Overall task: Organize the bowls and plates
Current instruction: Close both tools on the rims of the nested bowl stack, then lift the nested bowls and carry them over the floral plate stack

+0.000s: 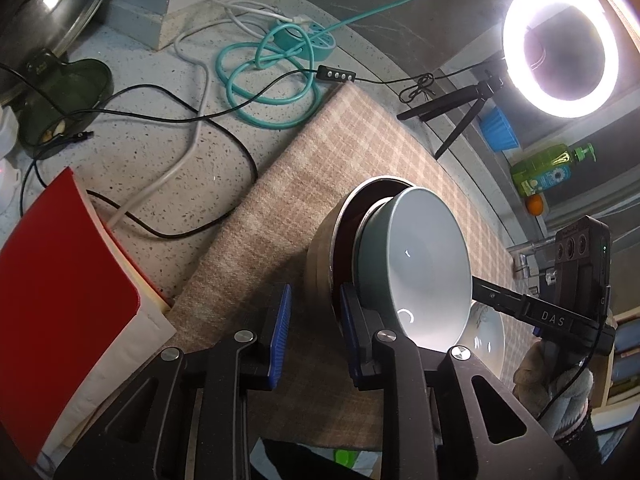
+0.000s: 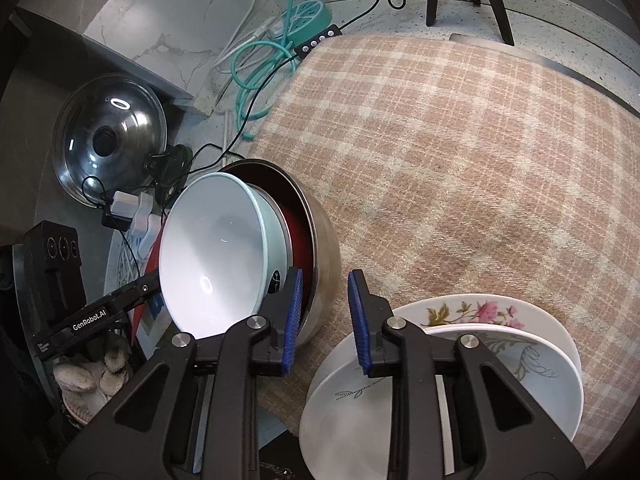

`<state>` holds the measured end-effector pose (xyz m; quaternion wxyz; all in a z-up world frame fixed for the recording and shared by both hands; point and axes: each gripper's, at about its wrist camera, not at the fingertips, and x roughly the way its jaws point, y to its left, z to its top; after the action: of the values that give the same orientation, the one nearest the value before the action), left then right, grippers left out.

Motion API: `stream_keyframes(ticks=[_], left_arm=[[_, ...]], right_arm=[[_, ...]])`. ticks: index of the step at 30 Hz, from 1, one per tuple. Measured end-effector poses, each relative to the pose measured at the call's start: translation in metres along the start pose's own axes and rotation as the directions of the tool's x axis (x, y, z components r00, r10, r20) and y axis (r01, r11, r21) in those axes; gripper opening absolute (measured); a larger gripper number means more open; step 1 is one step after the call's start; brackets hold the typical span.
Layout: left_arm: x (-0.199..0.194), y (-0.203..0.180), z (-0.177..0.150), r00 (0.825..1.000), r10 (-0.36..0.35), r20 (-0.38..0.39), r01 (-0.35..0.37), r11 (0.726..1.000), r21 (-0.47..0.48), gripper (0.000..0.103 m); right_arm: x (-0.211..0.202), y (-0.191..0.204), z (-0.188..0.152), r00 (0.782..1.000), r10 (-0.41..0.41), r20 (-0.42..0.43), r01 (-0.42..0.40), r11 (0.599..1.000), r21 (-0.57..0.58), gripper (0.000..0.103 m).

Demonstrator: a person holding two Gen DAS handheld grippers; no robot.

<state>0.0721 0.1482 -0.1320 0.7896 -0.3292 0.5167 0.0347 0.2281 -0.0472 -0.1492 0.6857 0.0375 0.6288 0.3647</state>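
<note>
A grey-green bowl (image 1: 420,256) with a white inside sits nested in a red bowl (image 1: 348,224) and a steel bowl (image 1: 320,256). The stack is tipped on its side on the checked cloth (image 2: 460,160), opening toward me. My left gripper (image 1: 314,336) is open with only cloth in its narrow gap. Its right pad lies by the grey-green bowl's outer wall. My right gripper (image 2: 326,320) is open too, its left pad beside the steel bowl's rim (image 2: 316,272). Several stacked white patterned plates (image 2: 532,364) lie at lower right, partly hidden behind its right finger.
A red book (image 1: 60,280) lies left of the cloth. Tangled cables and a teal power strip (image 1: 308,40) lie behind. A ring light (image 1: 560,48) on a tripod, a blue cup (image 1: 498,128) and a green bottle (image 1: 548,168) stand far right. A pot lid (image 2: 108,148) leans at the wall.
</note>
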Motion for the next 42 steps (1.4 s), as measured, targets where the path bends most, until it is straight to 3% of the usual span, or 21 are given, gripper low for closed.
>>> stream_keyframes(ticks=[9,15,18,29,42], left_arm=[[0.004,-0.001,0.005,1.000,0.000,-0.002,0.000,1.000,0.002,0.019],[0.005,-0.002,0.006,1.000,0.005,-0.001,-0.005,1.000,0.013,0.018],[0.006,-0.006,0.006,1.000,-0.003,-0.008,0.003,1.000,0.026,0.007],[0.009,-0.011,0.008,0.999,0.044,-0.011,-0.043,0.996,0.083,0.008],[0.005,-0.018,0.006,0.999,0.048,-0.011,-0.047,0.995,0.084,0.008]], right_arm=[[0.012,0.000,0.003,1.000,0.005,-0.026,-0.005,1.000,-0.003,0.016],[0.013,0.000,0.003,0.999,0.011,-0.030,-0.011,1.000,-0.003,0.016],[0.013,-0.001,0.003,0.999,0.013,-0.032,-0.013,1.000,-0.001,0.016],[0.013,0.002,0.004,1.000,0.009,-0.029,-0.009,1.000,-0.003,0.016],[0.011,0.003,0.001,0.999,-0.011,-0.035,0.011,1.000,0.001,0.016]])
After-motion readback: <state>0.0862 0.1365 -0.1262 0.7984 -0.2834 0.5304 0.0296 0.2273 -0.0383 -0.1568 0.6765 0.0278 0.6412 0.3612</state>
